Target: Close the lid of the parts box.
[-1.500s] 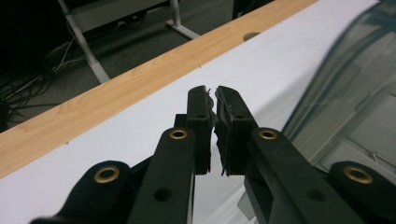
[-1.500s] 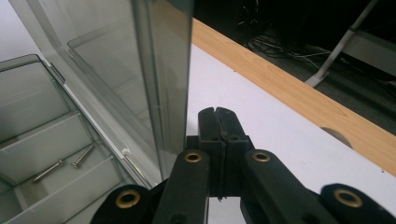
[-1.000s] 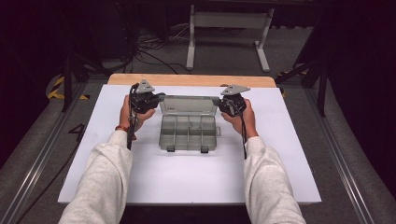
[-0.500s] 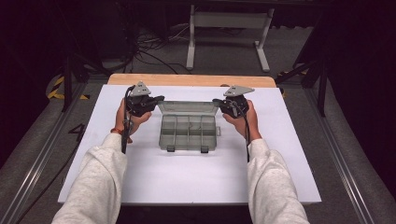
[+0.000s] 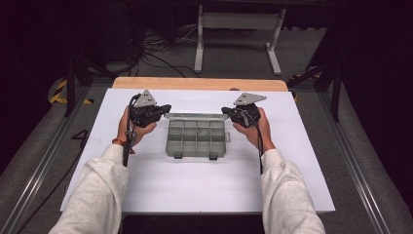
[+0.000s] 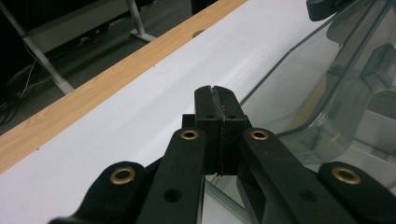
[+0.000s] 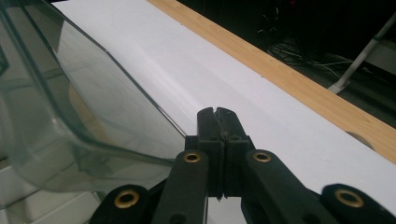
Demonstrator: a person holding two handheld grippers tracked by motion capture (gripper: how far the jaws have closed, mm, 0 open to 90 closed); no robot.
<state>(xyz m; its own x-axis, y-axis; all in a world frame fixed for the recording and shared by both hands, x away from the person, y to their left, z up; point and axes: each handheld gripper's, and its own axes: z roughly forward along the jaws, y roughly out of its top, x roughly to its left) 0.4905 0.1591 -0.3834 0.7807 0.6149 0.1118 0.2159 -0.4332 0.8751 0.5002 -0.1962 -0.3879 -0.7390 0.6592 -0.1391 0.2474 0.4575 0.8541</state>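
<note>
Since the earlier frame the left gripper (image 5: 163, 108) has drawn outward from the box's lid. One clear box (image 5: 197, 138) lies mid-table (image 5: 195, 190), lid raised. Two hands flank it; right gripper (image 5: 226, 111) too has its jaws pressed together, empty.

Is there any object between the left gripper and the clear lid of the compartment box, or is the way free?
Nothing visible stands between them. The left gripper, jaws shut, is right at the left edge of the raised clear lid of the compartment box. Only bare white table lies around it. The right gripper is at the lid's other edge.
</note>
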